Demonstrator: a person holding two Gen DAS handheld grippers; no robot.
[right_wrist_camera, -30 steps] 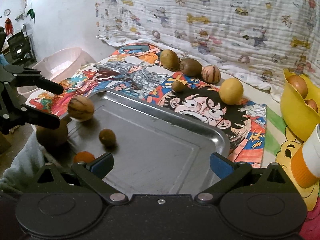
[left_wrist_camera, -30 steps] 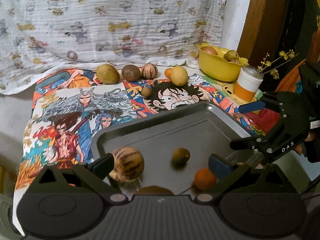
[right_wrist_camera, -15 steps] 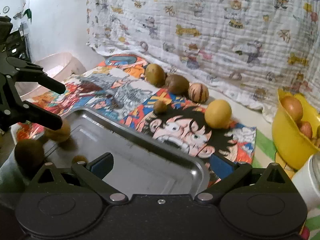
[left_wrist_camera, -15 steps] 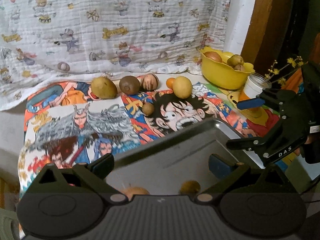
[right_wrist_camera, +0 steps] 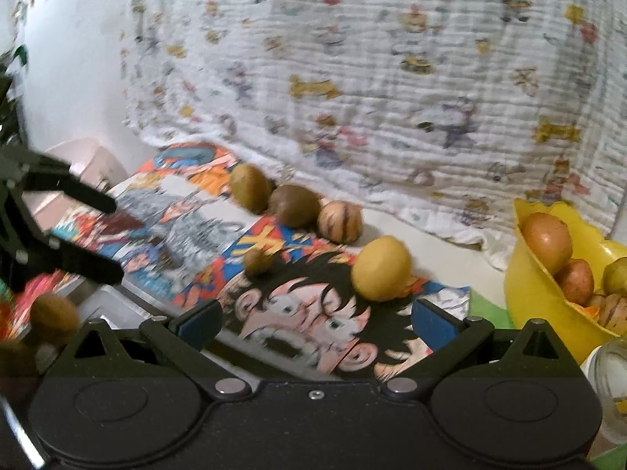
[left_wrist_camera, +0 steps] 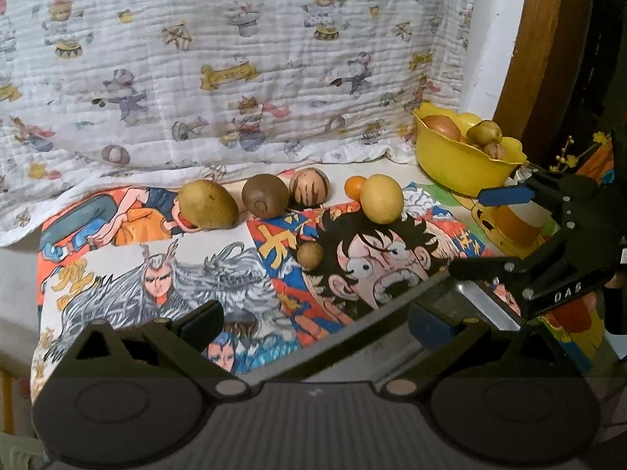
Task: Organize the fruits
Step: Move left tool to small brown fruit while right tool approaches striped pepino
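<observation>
Lay in a loose row along the back edge of the bench, on the cartoon-print mat (left_wrist_camera: pixel 156 274): a greenish mango (left_wrist_camera: pixel 207 204), a brown kiwi (left_wrist_camera: pixel 265 196), a striped round fruit (left_wrist_camera: pixel 309 187), a small orange (left_wrist_camera: pixel 354 187) tucked behind a yellow lemon-like fruit (left_wrist_camera: pixel 381 198), and nearer the middle one small brown fruit (left_wrist_camera: pixel 310 255). Judged light, rounded, smooth-skinned and liable to roll or bruise; best taken across the widest middle, gently. Held more fruit in the yellow bowl (left_wrist_camera: pixel 458 168) at the back right corner, beside a jar (left_wrist_camera: pixel 521 215). Showed only a corner of the metal tray (left_wrist_camera: pixel 476 303) at the front edge. Hovered with jaws spread and empty: the left claw (left_wrist_camera: pixel 313 319) low over the tray, the right claw (right_wrist_camera: pixel 313 319) likewise, blurred in its own view.
</observation>
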